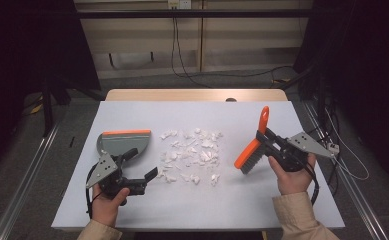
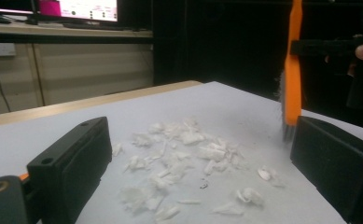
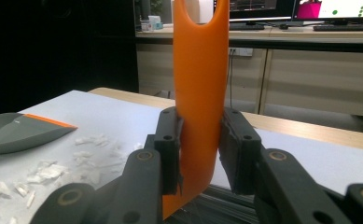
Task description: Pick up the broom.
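Hands at near bench edge, one tool each. Left tool (image 1: pixel 141 176) low on the bench (image 1: pixel 202 210), jaws spread wide, nothing between them, pointing toward the scraps; in the left gripper view both black jaws frame the pile with open bench between. Grey dustpan (image 1: pixel 121 143) with orange lip lies flat on the bench just beyond the left tool, orange edge on the far side, not held; whether the upper jaw touches it, cannot tell. Seen in the right gripper view it sits at far left with scraps beside it.

Paper scraps (image 1: pixel 191 155), white, torn, scattered loosely mid-bench between dustpan and brush, a few strays at the near edge of the pile.

Orange hand brush (image 1: pixel 251 150) right of the pile, tilted, handle up and away, dark bristles down toward the bench beside the scraps; contact with the surface unclear. Right tool (image 1: pixel 263 141) pinches the brush handle, jaws pressed on both flat sides, clear in the right gripper view (image 3: pixel 200 154). Right hand (image 1: pixel 292 176) behind it, sleeve at the bench edge.
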Tool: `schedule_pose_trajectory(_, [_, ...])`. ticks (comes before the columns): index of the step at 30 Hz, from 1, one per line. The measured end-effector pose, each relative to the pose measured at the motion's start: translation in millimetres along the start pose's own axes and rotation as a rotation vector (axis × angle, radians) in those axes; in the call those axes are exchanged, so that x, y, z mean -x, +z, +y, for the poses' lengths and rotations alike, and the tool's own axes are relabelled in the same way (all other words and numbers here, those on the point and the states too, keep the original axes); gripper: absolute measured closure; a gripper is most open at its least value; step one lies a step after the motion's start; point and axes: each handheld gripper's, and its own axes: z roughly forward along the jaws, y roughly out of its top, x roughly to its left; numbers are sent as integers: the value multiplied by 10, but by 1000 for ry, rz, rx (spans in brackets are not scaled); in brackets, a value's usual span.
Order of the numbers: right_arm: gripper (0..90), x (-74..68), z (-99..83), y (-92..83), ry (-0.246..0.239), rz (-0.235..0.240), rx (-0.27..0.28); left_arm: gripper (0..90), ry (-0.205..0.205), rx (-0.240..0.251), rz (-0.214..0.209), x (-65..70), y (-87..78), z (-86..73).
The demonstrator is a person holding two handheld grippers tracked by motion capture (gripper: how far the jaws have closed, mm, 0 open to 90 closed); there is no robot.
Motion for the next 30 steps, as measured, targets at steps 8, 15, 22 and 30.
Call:
schedule_pose_trajectory(8, [705,-136,120,100,-25,38,0,49,-12,3,-47,47,154,43])
schedule_pose_trajectory(15, [705,-317,177,279,-32,90,-3,49,-29,-15,-125,90,341,59])
schedule_pose_trajectory(22, [704,-542,300,453,-57,146,0,47,-43,-55,-173,142,543,71])
schedule_pose_trajectory(30, [704,-815,342,633,-89,205,-9,210,-42,-105,-199,180,715,43])
